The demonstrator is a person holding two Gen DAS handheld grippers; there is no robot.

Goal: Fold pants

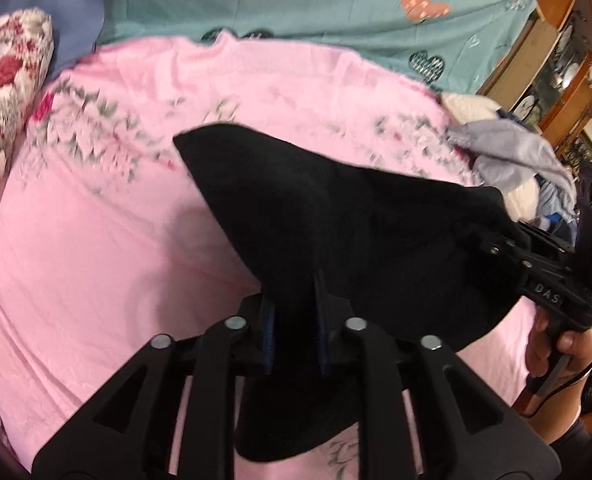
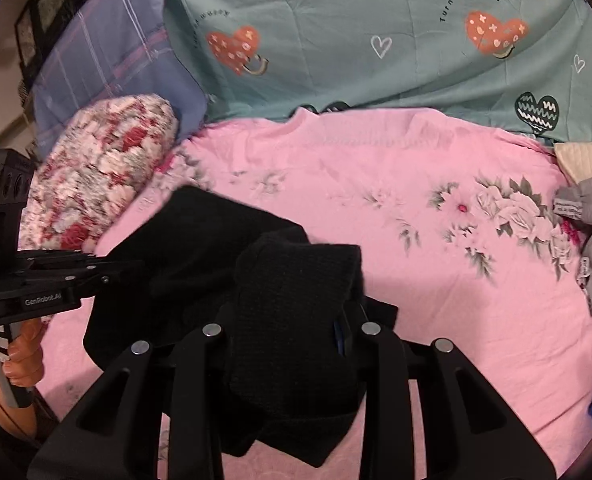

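Black pants (image 1: 335,216) bunched, lifted above pink floral sheet (image 1: 96,260) on bed, held between both tools. Left gripper (image 1: 296,320) jaws clamped on pants fabric; body reads "GenRobot.AI" in right view. Right gripper (image 2: 292,332) jaws pinching thick fold of pants; body reads "DAS". Teal heart-print cover (image 2: 335,40) behind reads "Turn off worry"
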